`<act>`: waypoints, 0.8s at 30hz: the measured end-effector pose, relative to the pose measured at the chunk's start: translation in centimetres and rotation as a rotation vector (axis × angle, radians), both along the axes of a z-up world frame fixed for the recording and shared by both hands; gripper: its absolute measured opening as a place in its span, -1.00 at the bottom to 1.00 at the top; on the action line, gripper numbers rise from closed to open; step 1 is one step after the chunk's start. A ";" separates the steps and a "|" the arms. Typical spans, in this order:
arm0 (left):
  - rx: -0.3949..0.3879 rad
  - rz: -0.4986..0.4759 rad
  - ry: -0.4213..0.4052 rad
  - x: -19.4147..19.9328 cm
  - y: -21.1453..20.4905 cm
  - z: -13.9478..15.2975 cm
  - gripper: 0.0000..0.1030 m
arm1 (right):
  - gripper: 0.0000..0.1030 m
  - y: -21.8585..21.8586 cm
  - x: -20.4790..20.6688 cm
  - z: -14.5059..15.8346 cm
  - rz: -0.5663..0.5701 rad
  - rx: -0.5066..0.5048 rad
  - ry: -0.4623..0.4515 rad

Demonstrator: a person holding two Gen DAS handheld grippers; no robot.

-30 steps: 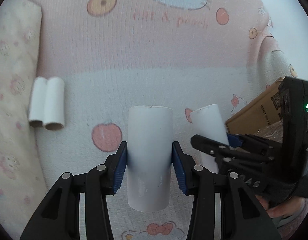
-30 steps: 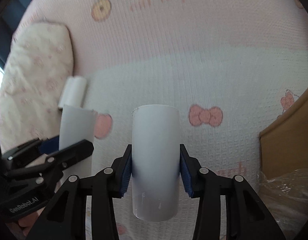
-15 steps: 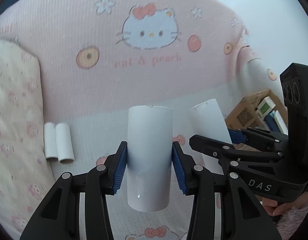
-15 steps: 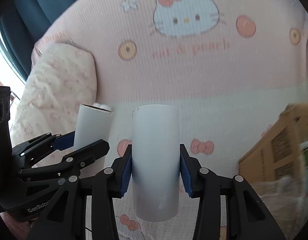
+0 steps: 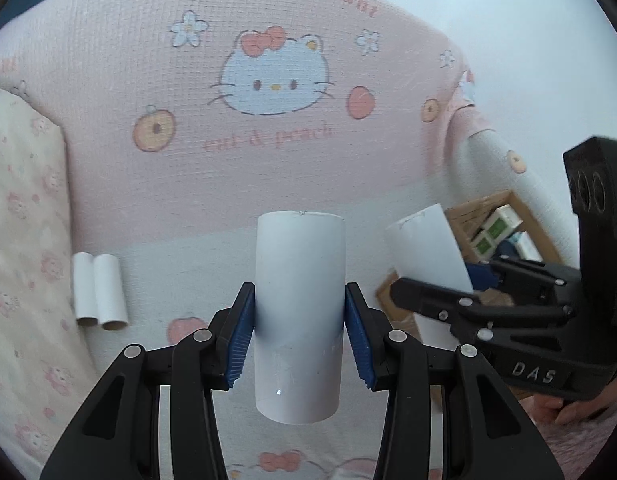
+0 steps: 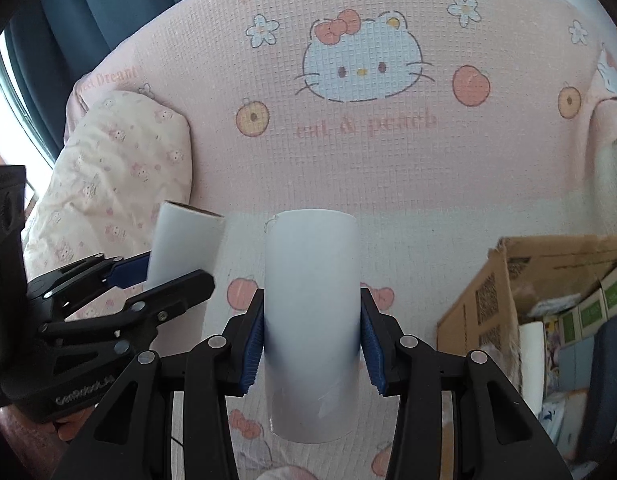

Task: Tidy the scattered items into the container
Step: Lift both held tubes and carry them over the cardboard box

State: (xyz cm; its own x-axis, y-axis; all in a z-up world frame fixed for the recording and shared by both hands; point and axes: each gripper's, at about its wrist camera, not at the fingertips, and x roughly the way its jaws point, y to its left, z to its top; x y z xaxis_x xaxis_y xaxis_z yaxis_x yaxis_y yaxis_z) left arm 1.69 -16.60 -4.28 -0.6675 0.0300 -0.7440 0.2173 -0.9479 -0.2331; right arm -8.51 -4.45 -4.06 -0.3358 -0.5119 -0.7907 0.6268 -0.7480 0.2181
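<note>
The left tool [image 5: 299, 336] is gripping a white paper tube [image 5: 299, 312] around its middle, its blue pads [image 5: 241, 340] pressing in on both sides, so that the tube is standing up between the fingers above the bed. The right tool [image 6: 311, 340] is clamping a second white tube [image 6: 312, 320] in the same way, upright and squeezed between its ribbed blue pads [image 6: 371, 344]. Each tool is appearing in the other's camera: from the left wrist, the right one is showing at the right edge with its tube tilted, and a hand [image 5: 564, 408] is holding it from below.

Just beyond the right tool, a cardboard box [image 6: 484, 312] is sitting open on the bed, with small green-and-white cartons [image 6: 592, 312] and other packages lying inside it.

Farther off on the left, two more white tubes [image 5: 99, 291] are lying side by side and touching on the pale band of the bedspread [image 5: 148, 80], near a floral pillow [image 5: 20, 240]. Behind them the pink bedspread is spreading out with a printed cartoon cat face, peaches and lettering. At the far left of the right wrist view, a dark blue curtain [image 6: 100, 4] is hanging.
</note>
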 end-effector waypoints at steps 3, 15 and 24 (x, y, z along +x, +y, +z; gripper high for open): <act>0.037 -0.044 0.017 -0.7 1.3 0.9 -0.08 | -0.21 1.2 0.1 0.6 -0.003 -0.011 -0.003; 0.058 -0.277 0.100 -6.7 10.6 4.5 -0.08 | -0.21 11.4 -2.1 3.8 -0.220 -0.019 0.043; 0.130 -0.387 0.055 -11.1 15.5 4.5 -0.08 | -0.21 18.6 -5.0 3.7 -0.324 -0.010 -0.017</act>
